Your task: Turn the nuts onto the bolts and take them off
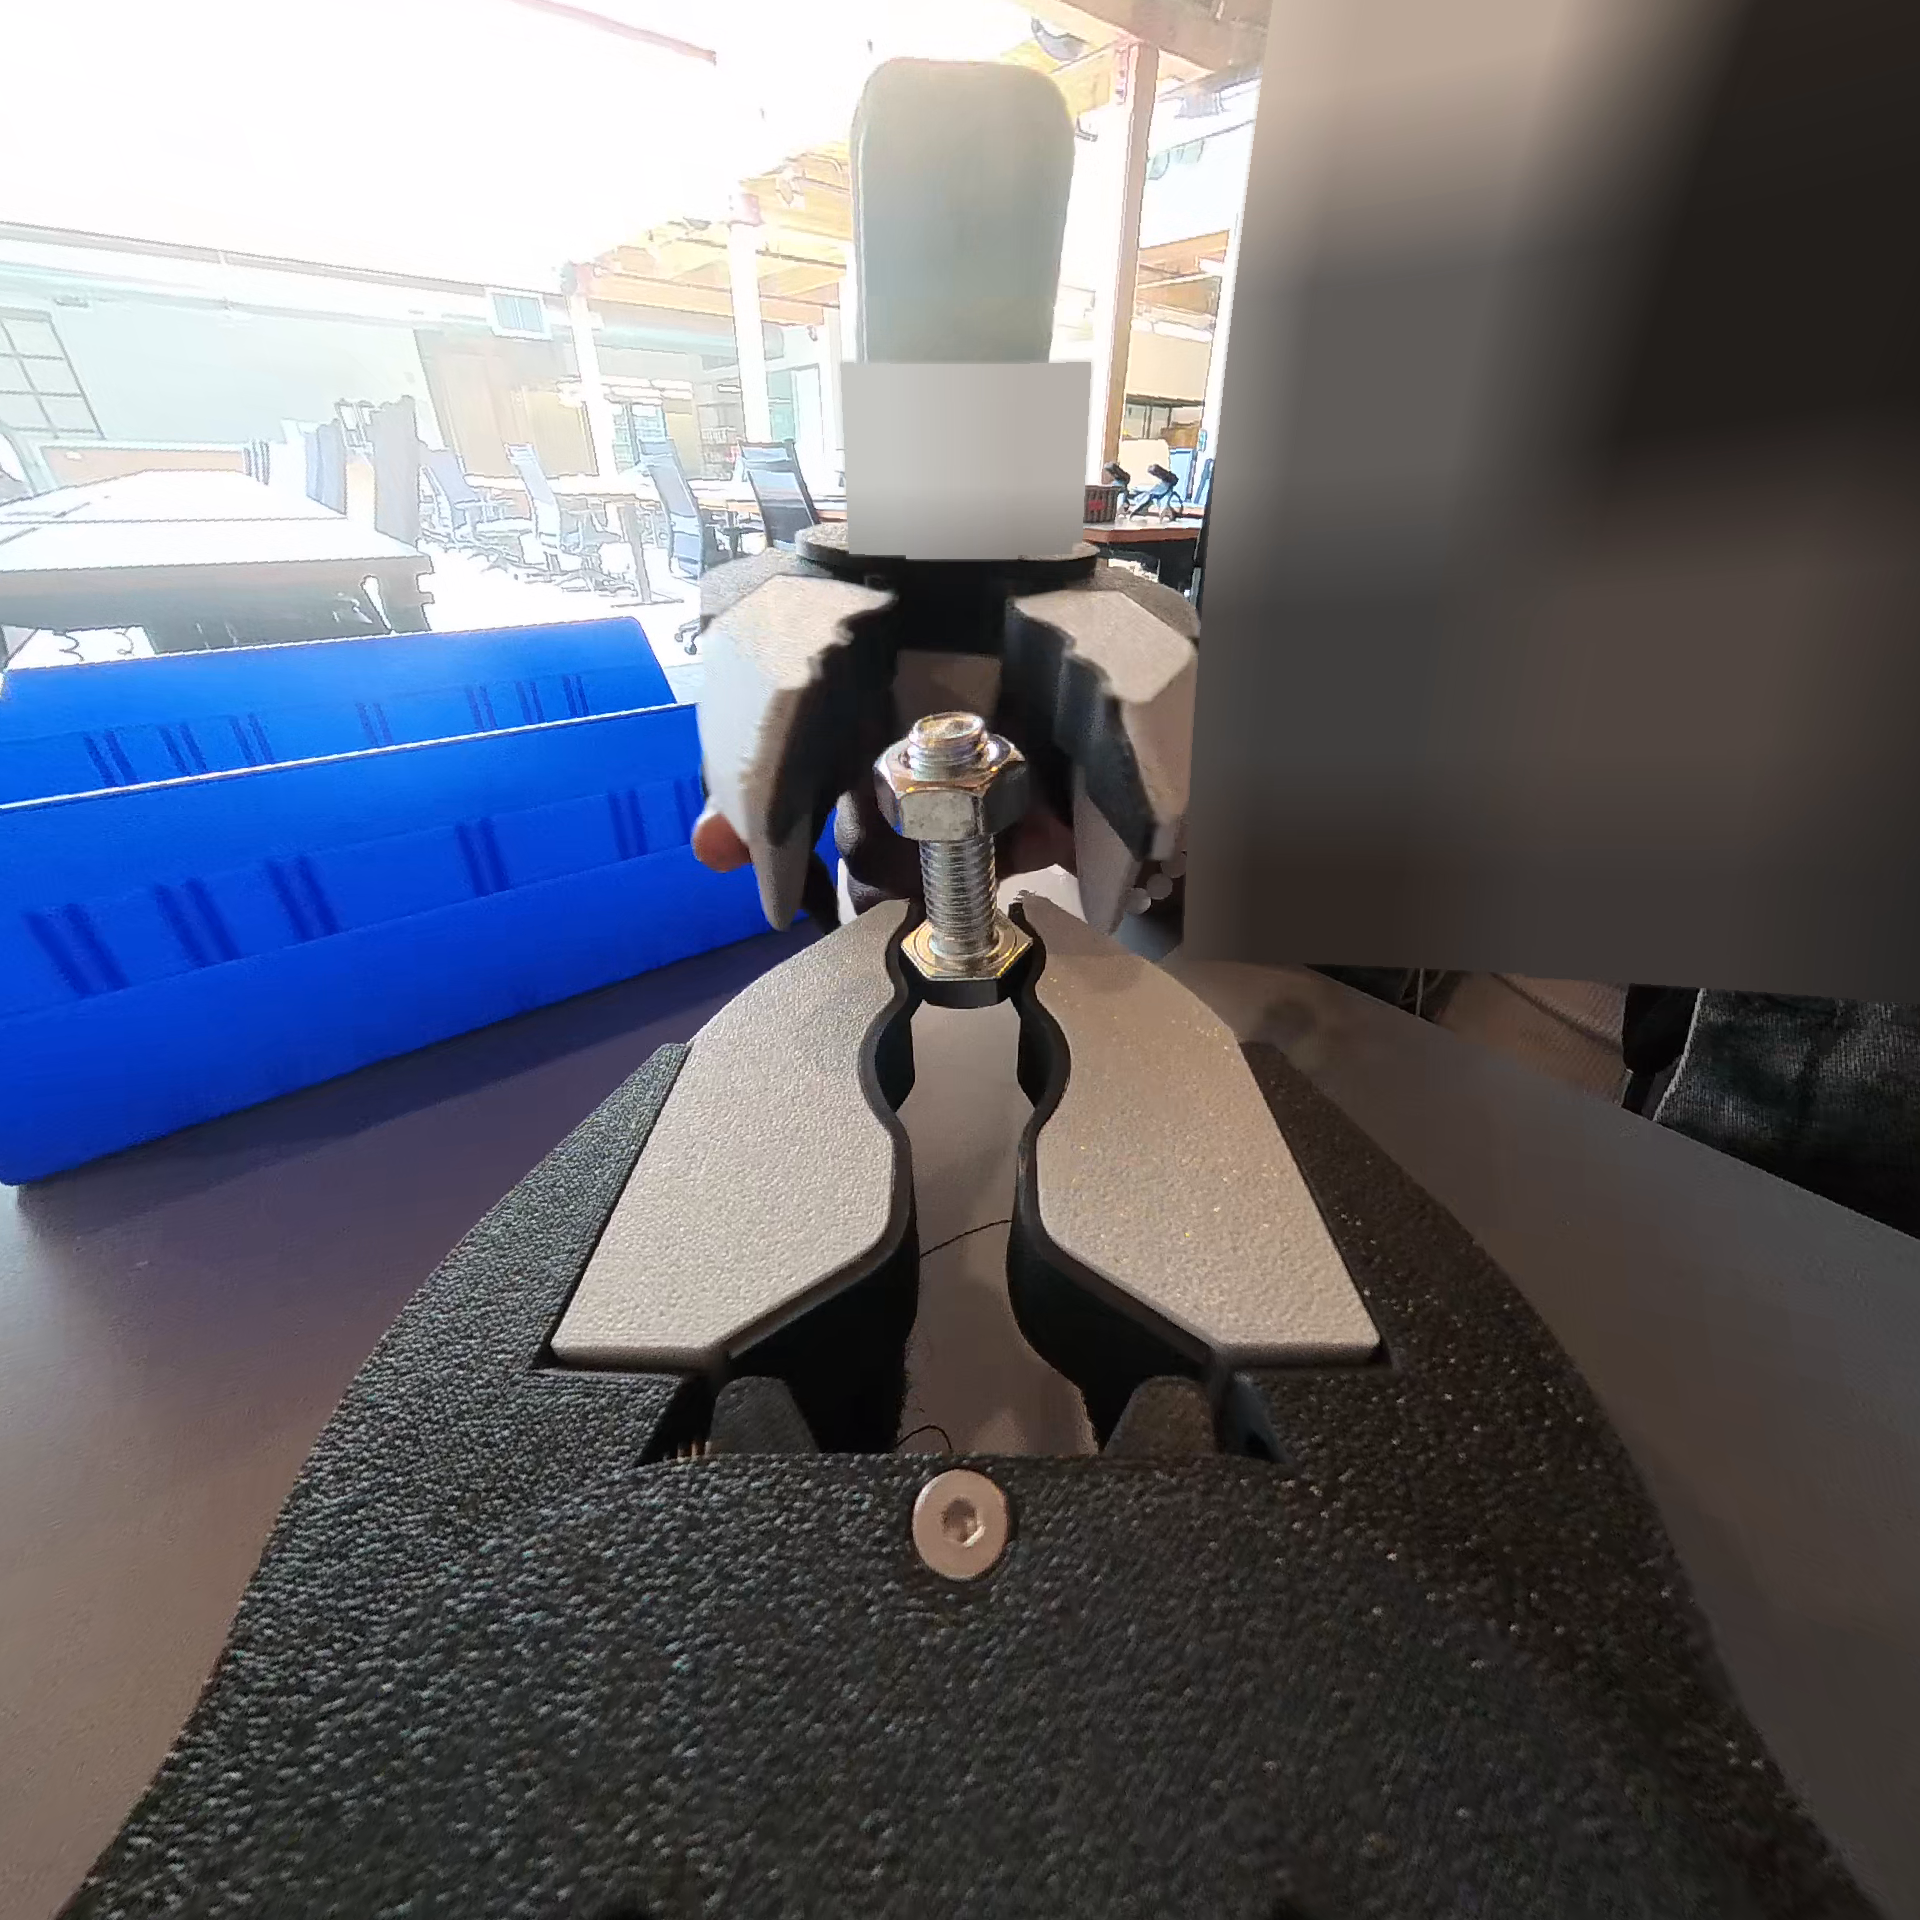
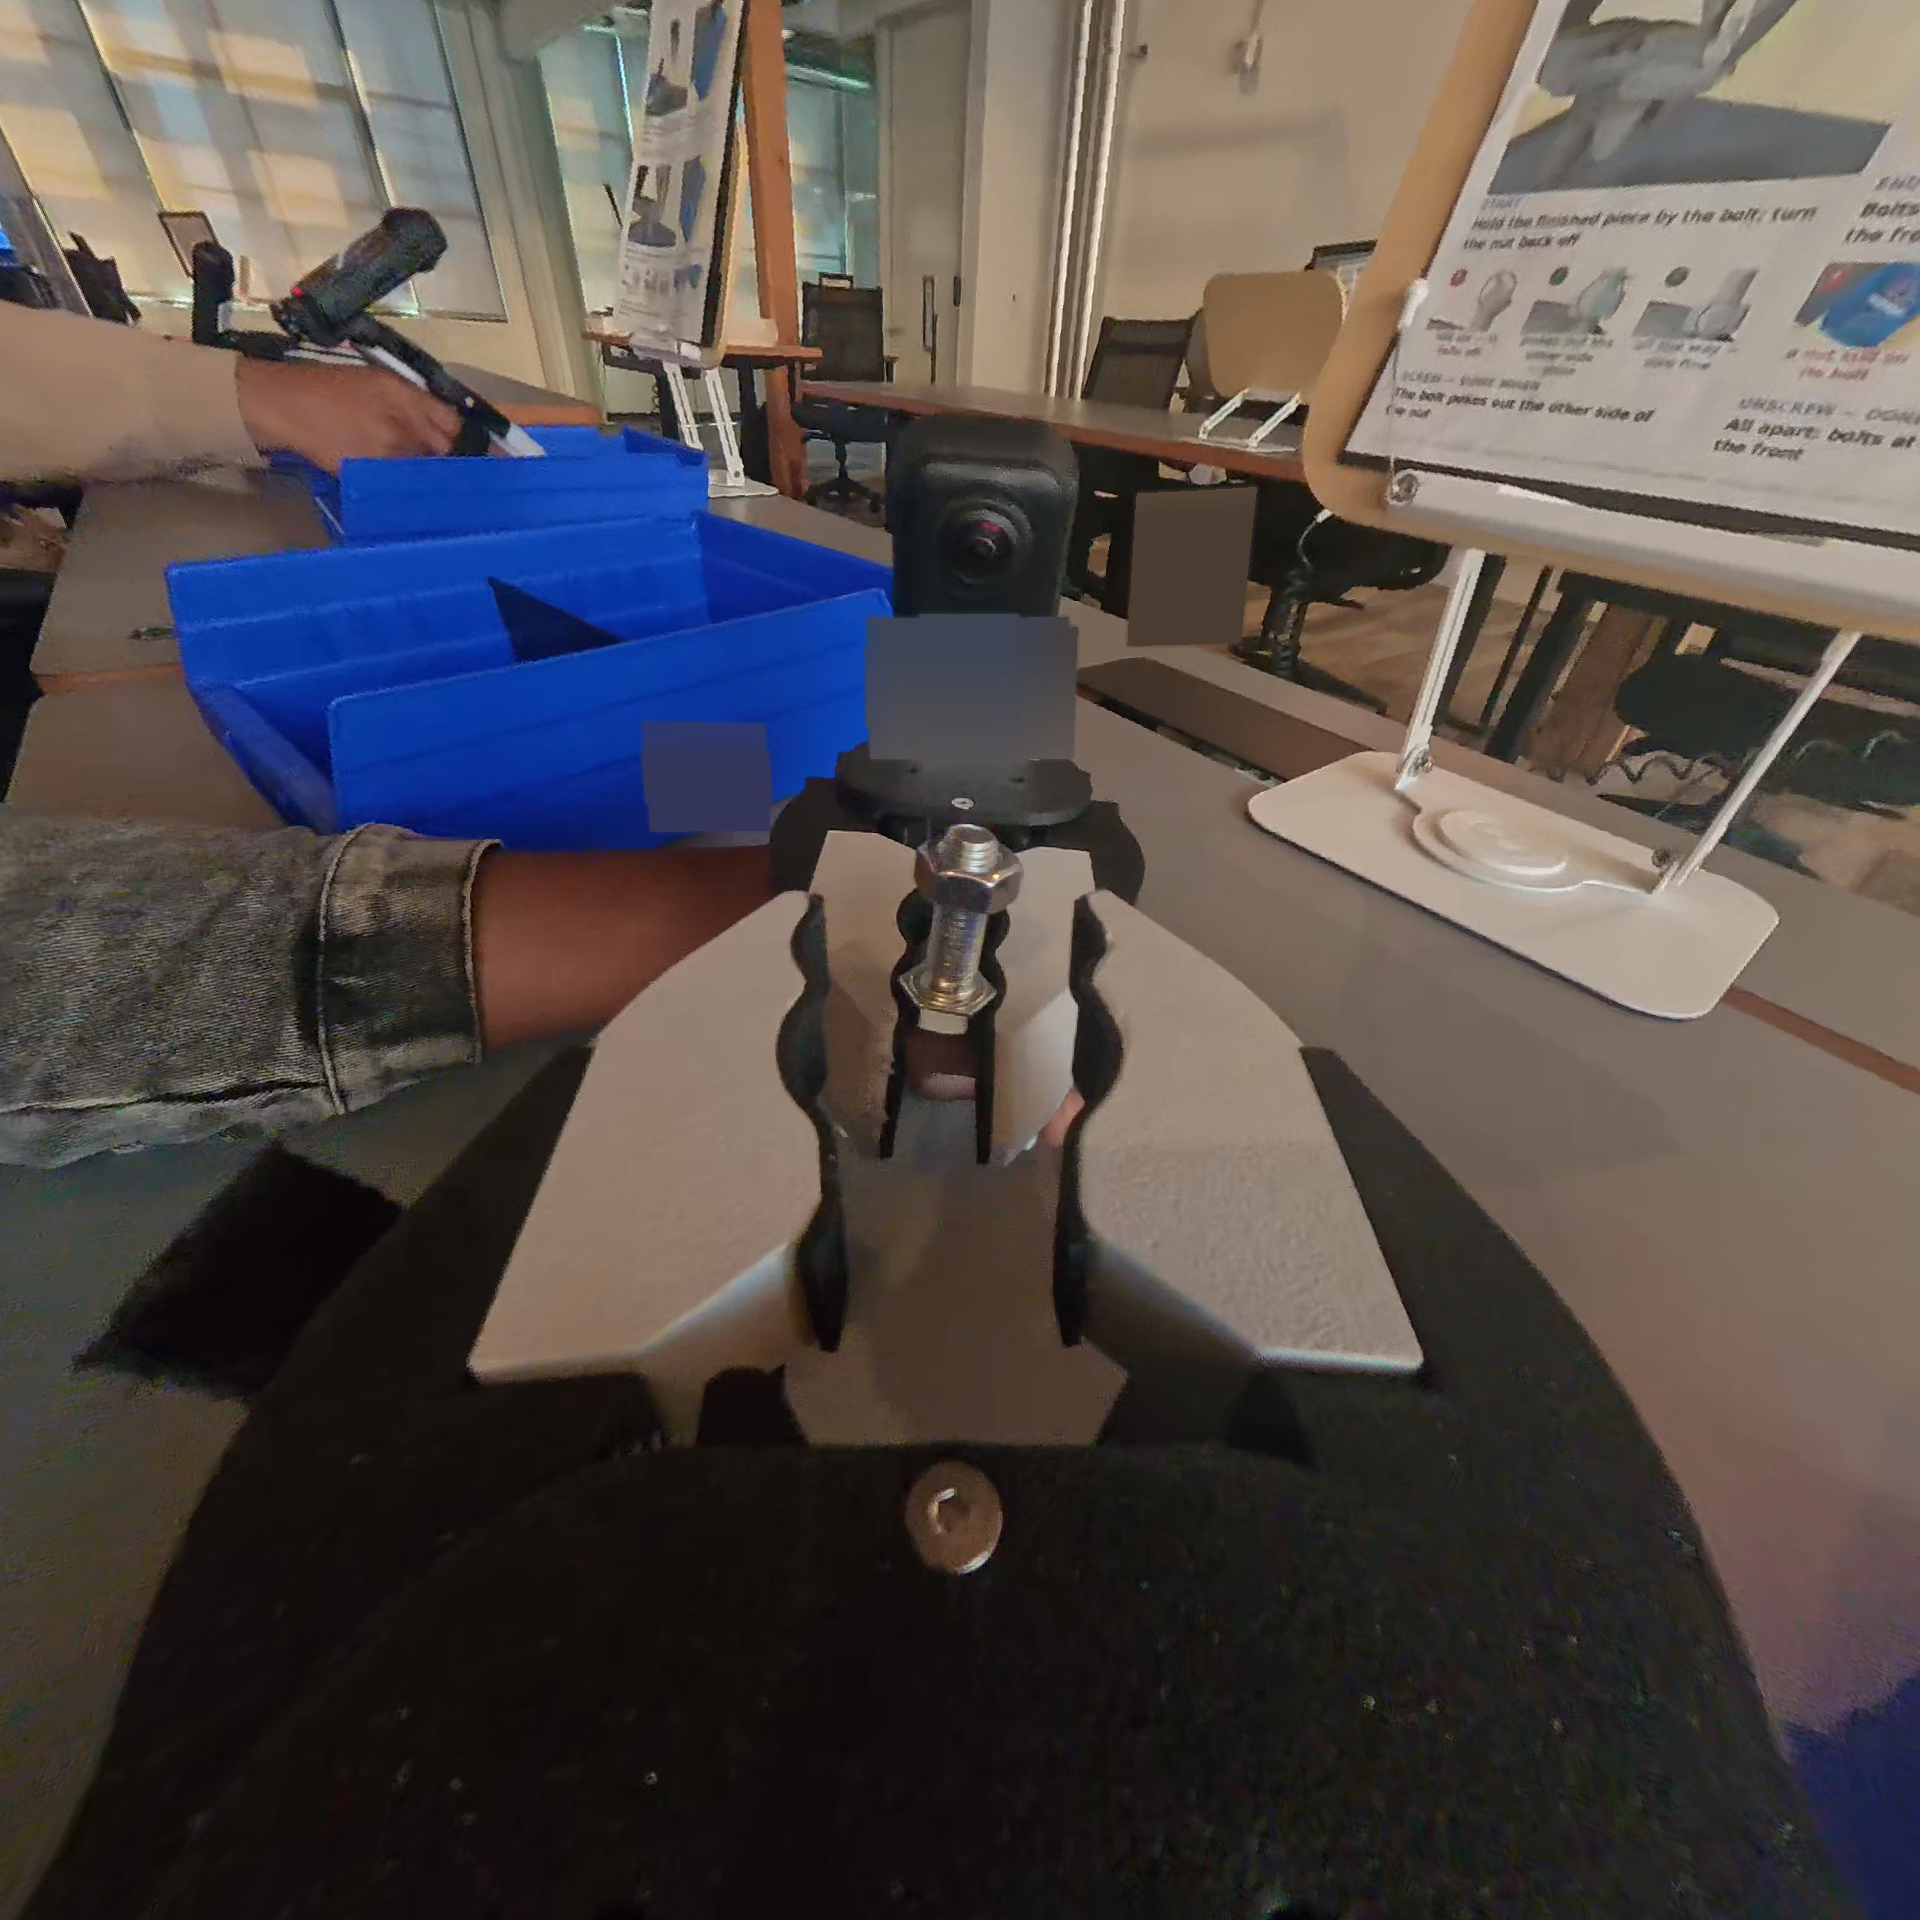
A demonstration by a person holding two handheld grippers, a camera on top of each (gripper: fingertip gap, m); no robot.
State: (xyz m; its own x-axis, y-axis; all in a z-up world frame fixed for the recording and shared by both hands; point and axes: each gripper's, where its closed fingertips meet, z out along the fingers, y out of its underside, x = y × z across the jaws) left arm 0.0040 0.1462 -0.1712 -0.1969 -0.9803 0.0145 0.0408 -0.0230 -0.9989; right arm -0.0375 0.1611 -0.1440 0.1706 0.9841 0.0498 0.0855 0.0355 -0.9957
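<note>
instruction sheet (image 2: 1662, 343) | printed text, pictures | on white stand (image 2: 1507, 883)

The bolt (image 1: 958, 914) and its nut (image 1: 952, 798) are showing as bright, shiny zinc-plated metal, the threads catching glints. The left gripper (image 1: 961, 961) is wearing matt grey finger plates with a fine, sandy grain, set in black plastic that is looking coarse and pebbled. The right gripper (image 2: 940, 997) is showing the same speckled grey plates and rough black body, with a dull metal screw (image 2: 953, 1530) sunk in it. The blue bins (image 2: 520, 665) are looking like smooth, slightly glossy moulded plastic. The bench (image 1: 260, 1299) is appearing as a smooth, matt grey surface. A sleeve (image 2: 229, 977) is looking like mottled grey denim cloth. The sign stand (image 2: 1507, 883) is showing smooth white plastic or painted metal.
</note>
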